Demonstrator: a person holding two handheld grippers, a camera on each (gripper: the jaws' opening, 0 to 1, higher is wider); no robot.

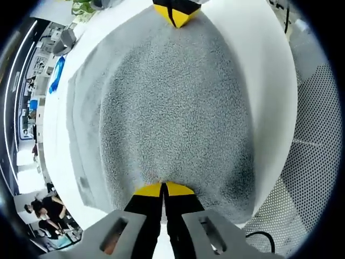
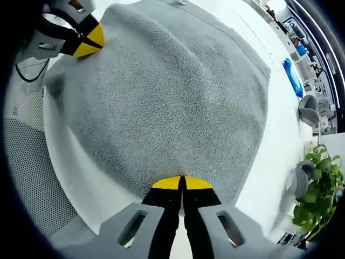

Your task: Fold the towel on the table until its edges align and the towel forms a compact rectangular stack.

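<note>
Both tongs are clenched on the towel's edge, one at each end of the same side. Left gripper [image 1: 163, 189]: yellow tips pressed together, grey cloth pinched between them at the near hem. Right gripper [image 2: 182, 182]: same, tips closed on the near hem. Each shows in the other's view at the far end of the cloth, tips also together.

Table [image 1: 269, 81]: white top, the towel lying on it close to one edge; perforated metal flooring beyond that edge.

Towel [image 1: 172, 113]: grey terry, doubled over, a lower layer showing as a strip along one side in the left gripper view. It bulges upward between the two grips.

Potted plant [image 2: 321, 178]: green leaves, beyond the table.
</note>
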